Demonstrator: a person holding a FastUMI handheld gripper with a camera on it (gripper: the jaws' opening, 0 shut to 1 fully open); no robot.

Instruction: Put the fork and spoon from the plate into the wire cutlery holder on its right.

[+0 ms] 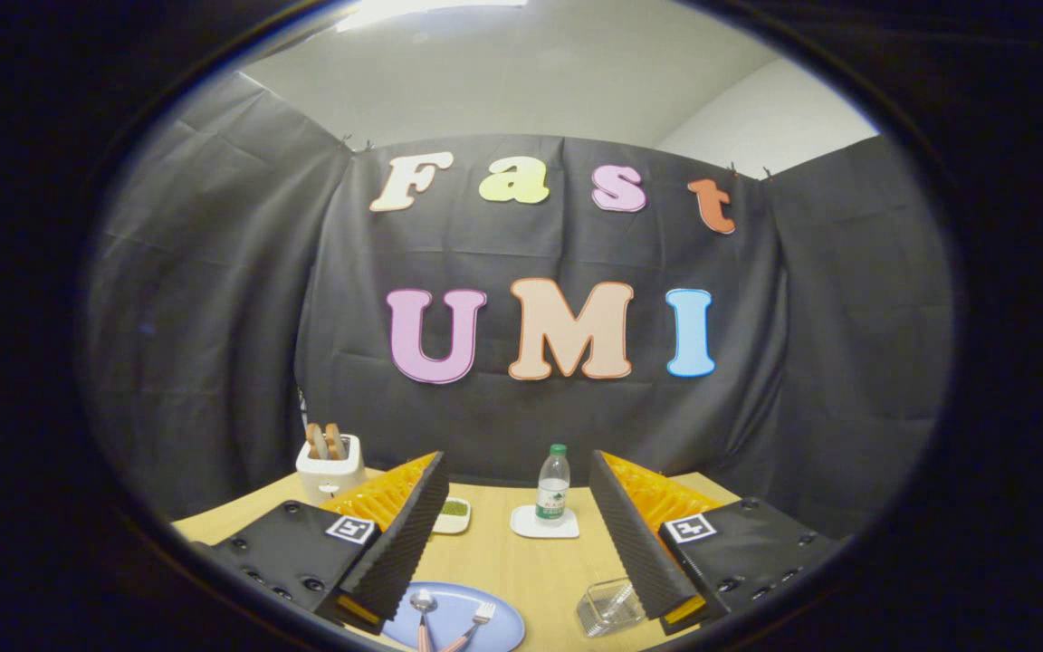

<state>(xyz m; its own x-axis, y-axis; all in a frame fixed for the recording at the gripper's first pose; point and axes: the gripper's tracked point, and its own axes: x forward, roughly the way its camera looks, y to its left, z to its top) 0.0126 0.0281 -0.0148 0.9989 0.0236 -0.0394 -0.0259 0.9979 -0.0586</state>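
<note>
1. the gripper stands wide open over the table, its two fingers well apart and holding nothing.
2. taking the plate as landmark: it lies low between the fingers, nearer the left finger, whose tip overlaps its left rim in this view.
3. the spoon lies on the plate's left part, bowl toward the booth wall, handle running back toward the gripper.
4. the fork lies just right of the spoon on the plate, tines pointing away and to the right, handle slanting back so the two handles converge near the plate's near edge.
5. the wire cutlery holder stands right of the plate, apart from it, just inside the right finger's tip.
6. beyond the plate, further up the table, stand a water bottle on a coaster, a small dish and a toaster.
7. my judgement: nothing is picked up yet; both utensils lie below and slightly left of the gap, long axes roughly along the fingers, so the gripper would need to drop and close across a handle.
</note>
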